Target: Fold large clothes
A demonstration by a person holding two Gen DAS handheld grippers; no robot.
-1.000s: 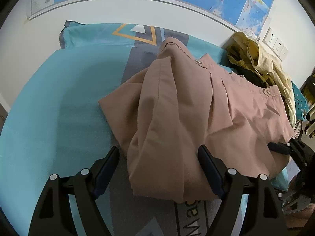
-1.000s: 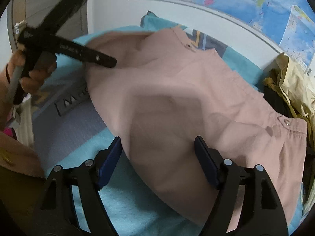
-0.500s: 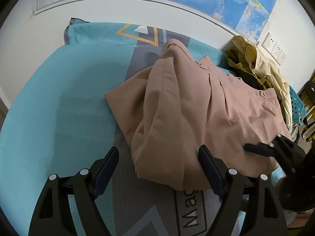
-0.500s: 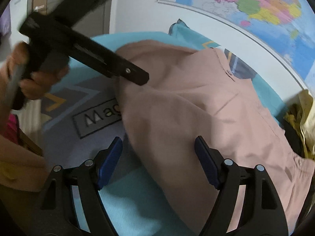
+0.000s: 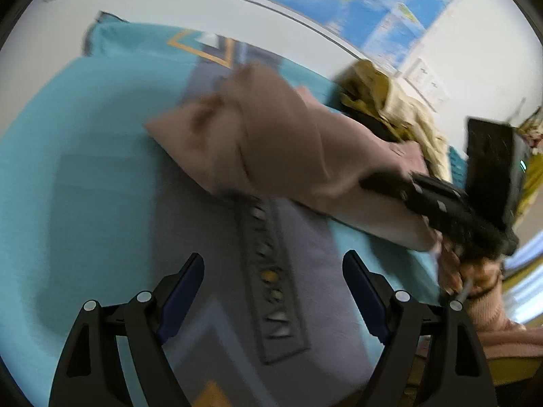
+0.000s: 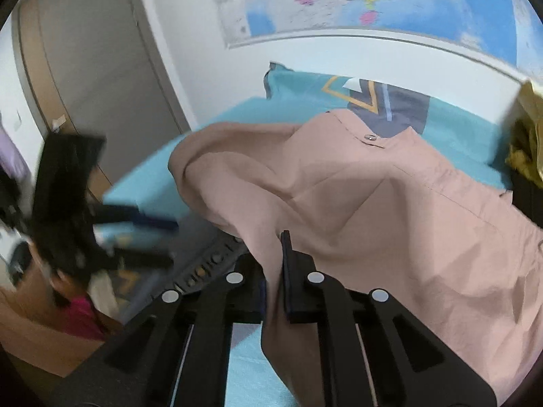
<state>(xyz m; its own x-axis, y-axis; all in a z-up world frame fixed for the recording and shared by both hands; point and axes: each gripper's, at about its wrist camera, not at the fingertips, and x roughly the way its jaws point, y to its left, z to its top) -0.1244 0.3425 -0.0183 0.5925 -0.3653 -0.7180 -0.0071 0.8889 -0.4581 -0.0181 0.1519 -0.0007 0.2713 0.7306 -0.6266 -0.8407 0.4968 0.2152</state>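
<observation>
A large dusty-pink garment (image 6: 390, 203) with small metal buttons lies rumpled on a teal and grey bed cover (image 5: 85, 169). My right gripper (image 6: 273, 271) is shut on a fold of the pink garment near its front edge and lifts it. In the left wrist view the garment (image 5: 278, 142) hangs from the right gripper (image 5: 380, 179) at the right. My left gripper (image 5: 273, 288) is open and empty, above the grey lettered stripe of the cover, short of the garment. It shows blurred at the left in the right wrist view (image 6: 149, 224).
A pile of yellow and beige clothes (image 5: 390, 101) lies at the bed's far right by the wall. A map (image 6: 373, 0) hangs on the white wall behind. A door (image 6: 85, 68) stands at the left. Wall sockets (image 5: 427, 81) are at the right.
My right gripper has shut on the garment's edge and pulled it up and to the right. My left gripper has drawn back, so the garment no longer lies between its fingers.
</observation>
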